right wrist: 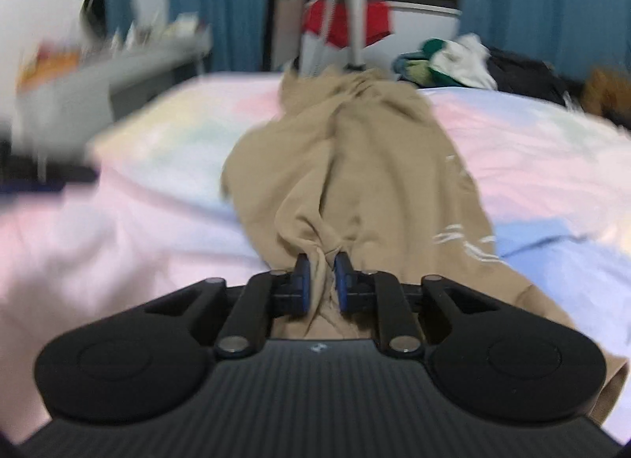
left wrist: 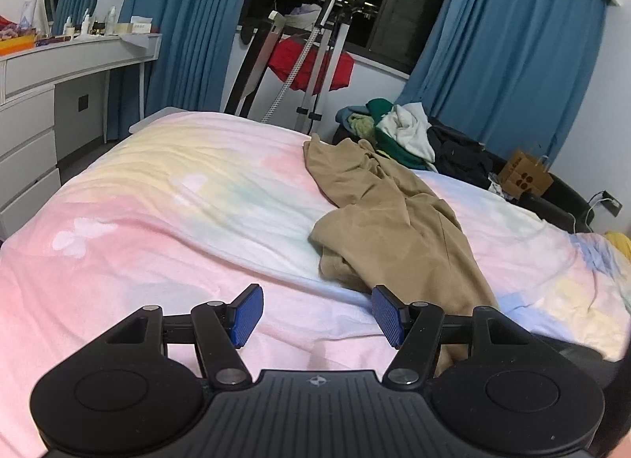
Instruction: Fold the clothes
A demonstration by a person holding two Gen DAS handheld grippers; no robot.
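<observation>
A tan garment [left wrist: 394, 213] lies crumpled in a long strip across the pastel bedspread [left wrist: 157, 201]. My left gripper [left wrist: 317, 314] is open and empty, low over the bed just left of the garment's near end. In the blurred right wrist view, my right gripper [right wrist: 323, 280] is shut on a bunched fold of the tan garment [right wrist: 355, 150], which stretches away from the fingers toward the far edge of the bed [right wrist: 138, 221].
A pile of clothes [left wrist: 398, 130] sits beyond the bed's far right side, with a brown paper bag [left wrist: 524, 176]. A steamer stand [left wrist: 319, 63] and a red cloth stand by the window. A white dresser [left wrist: 59, 75] is at the left.
</observation>
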